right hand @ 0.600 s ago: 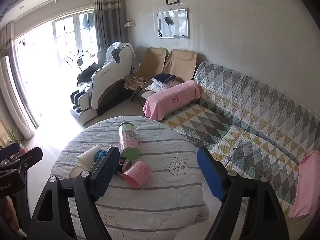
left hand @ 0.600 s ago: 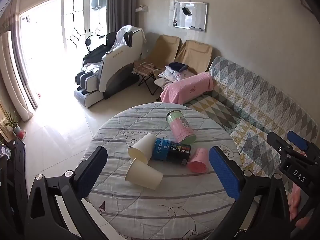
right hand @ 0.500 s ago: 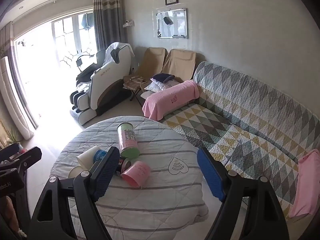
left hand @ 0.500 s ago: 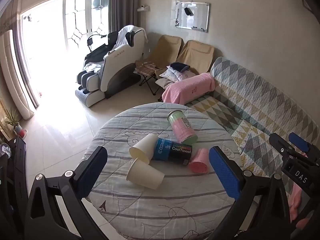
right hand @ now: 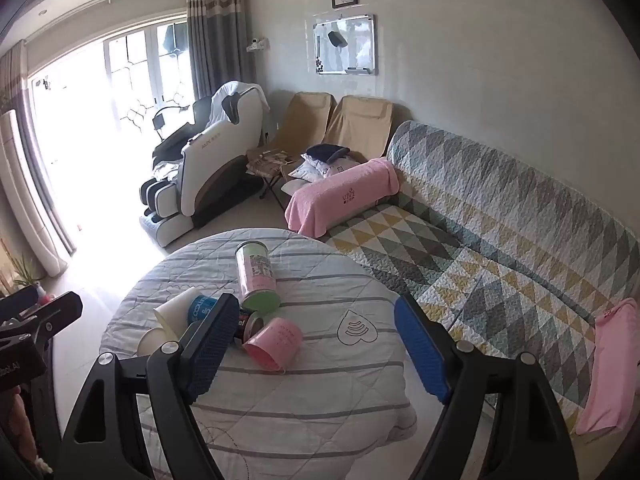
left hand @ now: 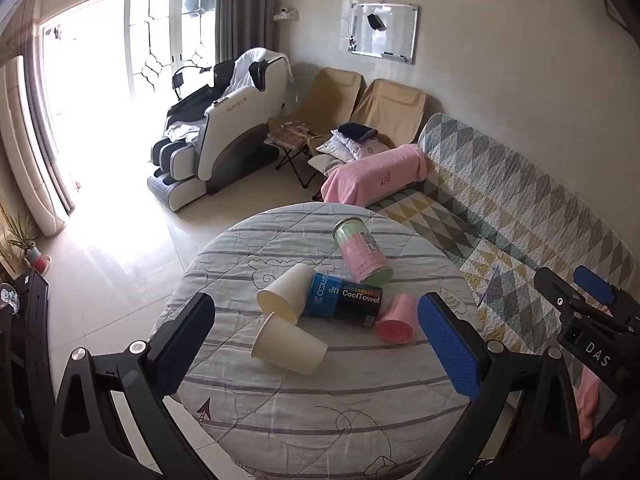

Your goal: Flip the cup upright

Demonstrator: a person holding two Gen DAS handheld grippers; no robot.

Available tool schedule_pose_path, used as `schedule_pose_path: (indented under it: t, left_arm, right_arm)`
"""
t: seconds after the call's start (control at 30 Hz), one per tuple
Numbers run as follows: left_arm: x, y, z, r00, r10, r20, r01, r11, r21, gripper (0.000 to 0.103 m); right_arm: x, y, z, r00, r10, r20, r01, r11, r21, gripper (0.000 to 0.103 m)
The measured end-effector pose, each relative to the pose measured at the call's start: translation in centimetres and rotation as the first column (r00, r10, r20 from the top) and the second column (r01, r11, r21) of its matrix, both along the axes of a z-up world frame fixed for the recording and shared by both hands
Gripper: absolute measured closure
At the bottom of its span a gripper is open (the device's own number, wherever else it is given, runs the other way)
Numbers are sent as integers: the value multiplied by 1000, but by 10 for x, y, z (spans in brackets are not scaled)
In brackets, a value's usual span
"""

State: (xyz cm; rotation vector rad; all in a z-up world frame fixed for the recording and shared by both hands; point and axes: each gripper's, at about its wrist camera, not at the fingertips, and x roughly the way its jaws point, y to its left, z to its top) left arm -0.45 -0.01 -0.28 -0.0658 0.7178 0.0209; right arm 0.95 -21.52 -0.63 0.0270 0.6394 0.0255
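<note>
A pink cup (left hand: 396, 318) lies on its side on the round table (left hand: 320, 412); it also shows in the right wrist view (right hand: 274, 344). Two cream paper cups lie on their sides, one nearer (left hand: 288, 344) and one behind it (left hand: 286, 294). My left gripper (left hand: 316, 344) is open and empty, held above the table's near side. My right gripper (right hand: 314, 346) is open and empty above the table, the pink cup just right of its left finger. The right gripper shows at the right edge of the left wrist view (left hand: 588, 320).
A blue and black CoolTowel can (left hand: 344, 300) and a pink and green can (left hand: 362, 252) lie among the cups. A quilted sofa (right hand: 500, 248) stands right of the table. A massage chair (left hand: 224, 128) and folding chairs stand behind.
Both views have shifted slightly; the table and cups sit a touch more to the right in the left wrist view. Nothing on the table has moved. Both grippers stay open.
</note>
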Motion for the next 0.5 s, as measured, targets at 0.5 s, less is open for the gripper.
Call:
schedule_pose_path:
  t: [0.5]
  left_arm:
    - [7,4,0,1000,-15,4,15,1000,10,0]
  right_arm:
    - [2,1,-1,1000,-3,-15,3,1000,-6,22]
